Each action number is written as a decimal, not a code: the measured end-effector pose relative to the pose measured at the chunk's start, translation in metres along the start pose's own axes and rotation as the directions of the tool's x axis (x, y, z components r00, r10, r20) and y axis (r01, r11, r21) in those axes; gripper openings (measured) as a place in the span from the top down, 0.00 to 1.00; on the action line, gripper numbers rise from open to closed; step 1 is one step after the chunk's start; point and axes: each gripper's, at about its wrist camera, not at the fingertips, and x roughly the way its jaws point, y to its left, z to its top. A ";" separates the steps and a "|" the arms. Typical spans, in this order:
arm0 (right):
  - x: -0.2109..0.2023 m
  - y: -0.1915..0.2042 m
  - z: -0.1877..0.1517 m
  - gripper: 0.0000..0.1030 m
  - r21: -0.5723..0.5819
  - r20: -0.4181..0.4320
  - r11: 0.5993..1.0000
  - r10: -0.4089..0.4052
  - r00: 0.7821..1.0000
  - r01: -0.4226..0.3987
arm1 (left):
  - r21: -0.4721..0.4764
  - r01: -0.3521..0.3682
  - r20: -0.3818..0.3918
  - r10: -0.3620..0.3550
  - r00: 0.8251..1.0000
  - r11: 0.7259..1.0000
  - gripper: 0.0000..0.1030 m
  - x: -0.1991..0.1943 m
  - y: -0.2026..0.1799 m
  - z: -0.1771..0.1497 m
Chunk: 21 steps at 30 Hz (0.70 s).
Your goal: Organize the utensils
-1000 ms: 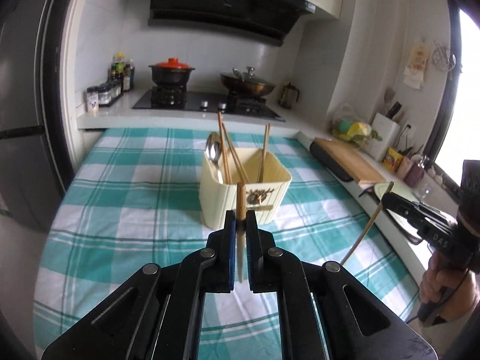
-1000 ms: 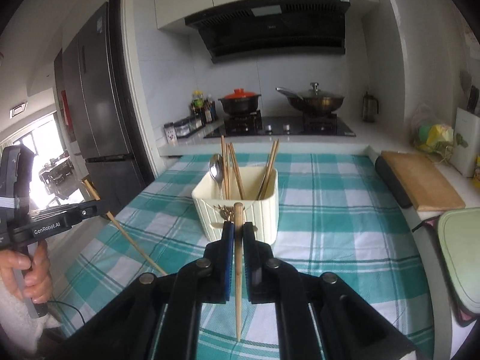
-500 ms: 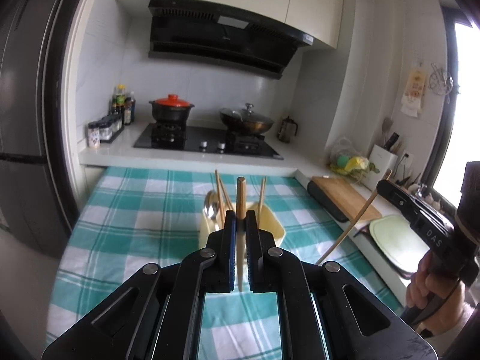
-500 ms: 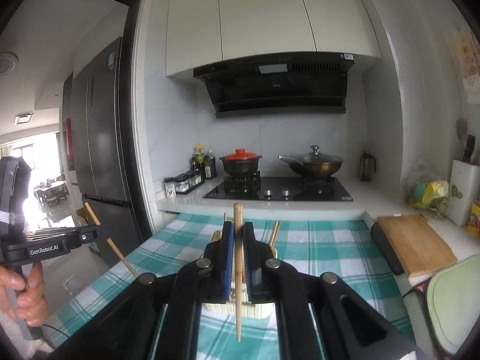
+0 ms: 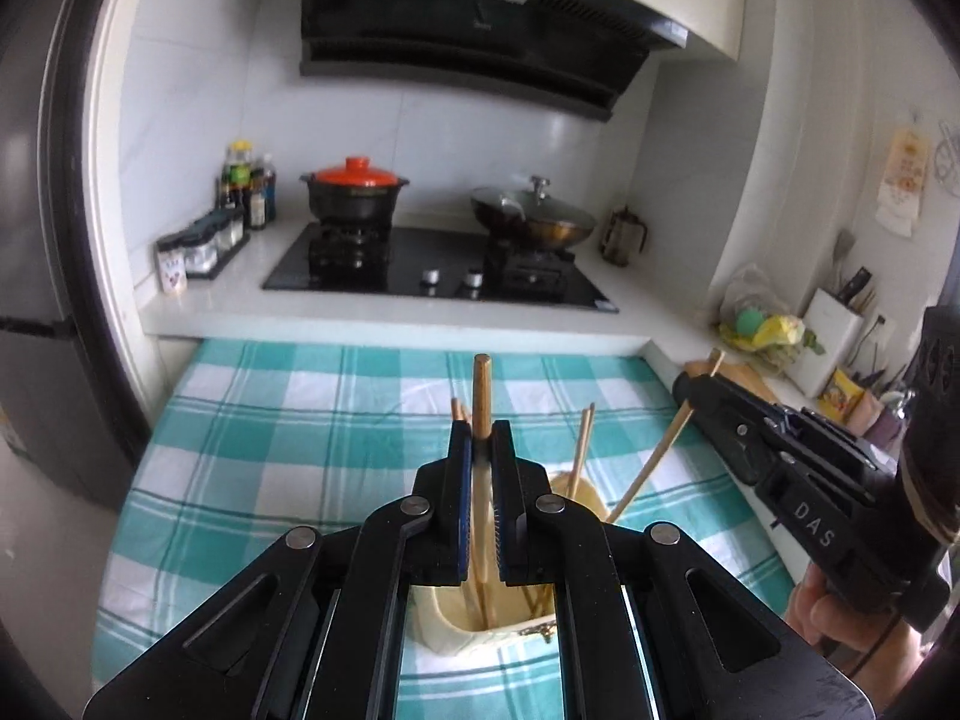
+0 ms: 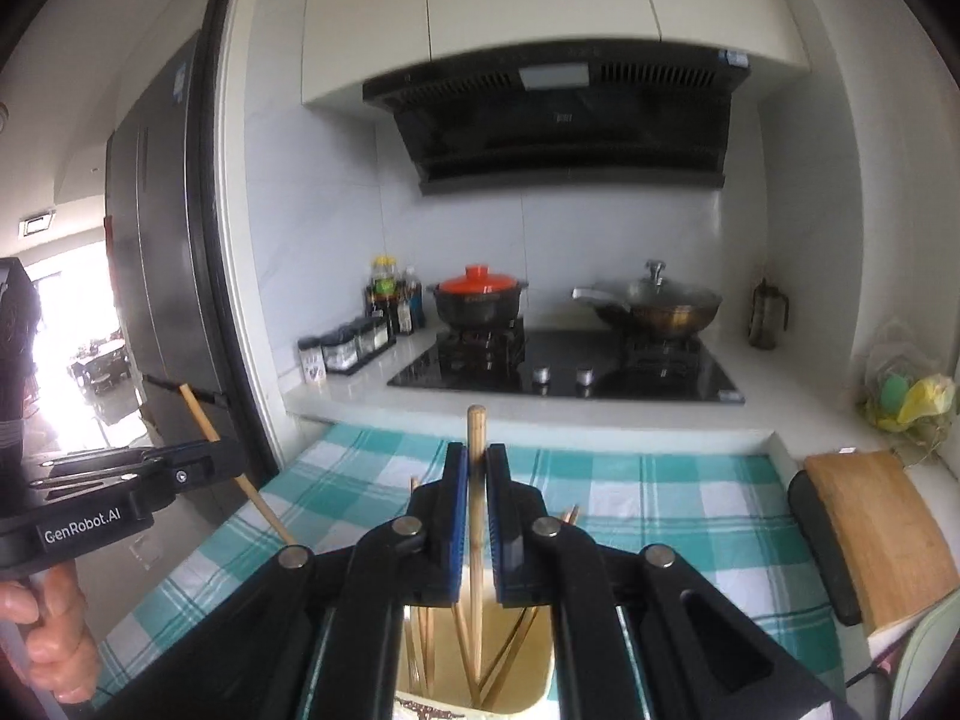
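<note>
One chopstick (image 5: 480,396) clamped upright in left gripper (image 5: 480,462), another (image 6: 476,438) pinched by right gripper (image 6: 474,480). Both poised over cream holder (image 6: 534,684) on checked cloth (image 5: 270,420), tips aimed inside, likely for dropping in.

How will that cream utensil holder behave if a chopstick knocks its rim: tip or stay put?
The cream utensil holder probably stays put: it looks squat and wide-mouthed, standing flat on the checked tablecloth. It looks like light plastic, so it may slide or drag the cloth. The chopsticks leaning inside raise its top weight slightly.
</note>
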 end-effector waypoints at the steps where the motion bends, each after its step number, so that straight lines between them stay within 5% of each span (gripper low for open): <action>1: 0.015 -0.003 -0.004 0.94 0.012 -0.050 1.000 0.012 0.999 -0.012 | -0.005 -0.006 -0.032 0.006 0.999 1.000 0.96 0.014 0.001 -0.003; 8: 0.083 -0.020 -0.027 0.93 0.071 -0.250 0.997 0.038 0.968 -0.021 | -0.026 -0.030 -0.169 0.025 0.985 0.999 0.94 0.074 0.011 -0.024; 11: 0.080 -0.027 -0.030 0.82 0.103 -0.232 0.995 0.038 0.972 -0.015 | -0.001 -0.052 -0.162 0.051 0.985 0.999 0.66 0.068 0.011 -0.028; 13: 0.070 -0.030 -0.029 0.50 0.119 -0.202 0.993 0.041 0.979 -0.017 | 0.012 -0.063 -0.119 0.064 0.991 0.998 0.34 0.052 0.011 -0.030; 17: 0.026 -0.024 -0.028 0.43 0.105 -0.119 0.994 0.032 0.992 -0.020 | 0.076 -0.079 -0.041 0.083 0.996 0.994 0.18 0.006 0.003 -0.038; 19: -0.001 -0.016 -0.029 0.35 0.077 -0.098 0.997 0.005 0.995 0.002 | 0.094 -0.079 -0.008 0.080 0.997 0.992 0.02 -0.021 -0.003 -0.048; 21: -0.034 -0.008 -0.033 0.27 0.063 -0.060 0.998 0.002 0.998 0.002 | 0.093 -0.088 0.038 0.084 0.996 0.992 0.01 -0.050 -0.009 -0.061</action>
